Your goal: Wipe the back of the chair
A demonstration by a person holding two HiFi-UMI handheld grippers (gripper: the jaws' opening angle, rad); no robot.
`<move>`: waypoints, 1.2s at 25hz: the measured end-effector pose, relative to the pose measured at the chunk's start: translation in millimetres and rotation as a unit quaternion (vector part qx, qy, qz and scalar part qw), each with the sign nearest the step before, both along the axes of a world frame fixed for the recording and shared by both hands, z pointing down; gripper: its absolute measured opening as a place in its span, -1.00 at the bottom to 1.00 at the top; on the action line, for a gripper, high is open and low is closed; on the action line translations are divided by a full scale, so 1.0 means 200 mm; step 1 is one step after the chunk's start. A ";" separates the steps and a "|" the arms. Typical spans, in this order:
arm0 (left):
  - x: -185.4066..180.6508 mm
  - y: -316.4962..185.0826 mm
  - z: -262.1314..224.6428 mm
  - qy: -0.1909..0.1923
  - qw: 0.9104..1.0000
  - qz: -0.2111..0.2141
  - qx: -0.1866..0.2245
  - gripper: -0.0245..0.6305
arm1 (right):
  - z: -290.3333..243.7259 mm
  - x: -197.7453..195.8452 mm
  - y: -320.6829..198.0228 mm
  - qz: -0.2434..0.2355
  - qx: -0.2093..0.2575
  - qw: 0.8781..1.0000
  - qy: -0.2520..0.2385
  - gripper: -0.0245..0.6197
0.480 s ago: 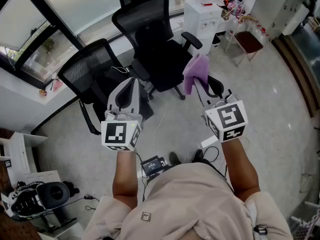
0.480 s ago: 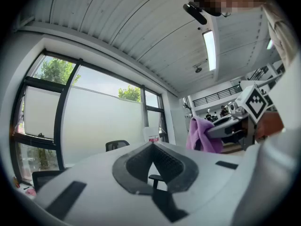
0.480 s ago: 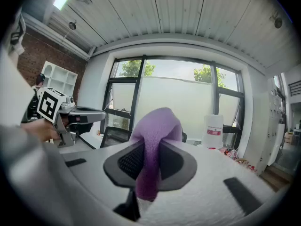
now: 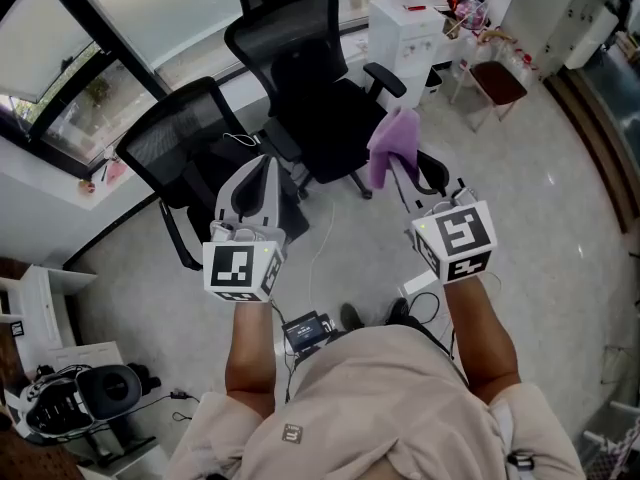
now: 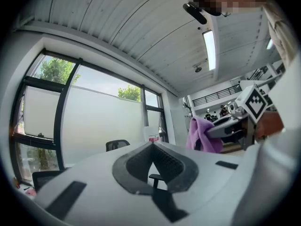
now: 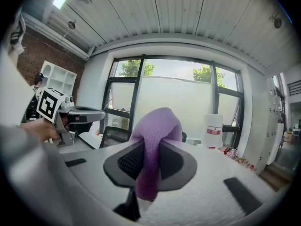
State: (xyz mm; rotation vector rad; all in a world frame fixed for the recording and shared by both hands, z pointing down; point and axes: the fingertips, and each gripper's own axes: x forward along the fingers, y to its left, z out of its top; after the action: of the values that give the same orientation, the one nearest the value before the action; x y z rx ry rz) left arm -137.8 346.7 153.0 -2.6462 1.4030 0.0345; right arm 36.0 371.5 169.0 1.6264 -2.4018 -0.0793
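R gripper (image 4: 403, 166), clamped on cloth (image 4: 393, 140), hangs right of tall chair (image 4: 287, 30), whose upright back lies ahead-left; L gripper (image 4: 262, 168), jaws together and empty, sits left of it.

Water dispenser (image 4: 405, 28) with a bottle on top stands by the far wall, ahead of me and to the right. A small red seat on white legs (image 4: 497, 83) is just right of it. White shelf unit (image 4: 35, 303) is at my lower left, with a black-and-white headset (image 4: 85, 393) beside it. A thin white cable (image 4: 318, 248) runs over the grey floor (image 4: 570, 238). Big windows (image 6: 174, 98) show trees outside. Ceiling is slatted, strip light (image 5: 209, 48) on. There's a brick wall (image 6: 40, 55) beyond the shelves.
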 end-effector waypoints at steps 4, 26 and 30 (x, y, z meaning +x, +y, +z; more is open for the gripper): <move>-0.01 -0.02 -0.01 0.000 1.000 0.001 -0.001 -0.90 | 0.00 0.00 -0.02 0.005 -0.002 1.000 -0.001 -0.77; 0.20 -0.48 0.02 -0.019 0.999 -0.037 -0.019 -0.90 | 0.04 0.22 -0.59 -0.039 -0.015 0.999 -0.035 -0.76; 0.35 -0.68 0.05 -0.025 0.998 -0.050 -0.026 -0.90 | 0.08 0.37 -0.83 -0.053 -0.021 0.998 -0.039 -0.76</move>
State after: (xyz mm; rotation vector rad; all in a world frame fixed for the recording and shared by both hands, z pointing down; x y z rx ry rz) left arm -67.3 211.3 163.6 -2.5940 1.5379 -0.0779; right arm 109.2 205.8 184.4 1.5097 -2.5297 0.0165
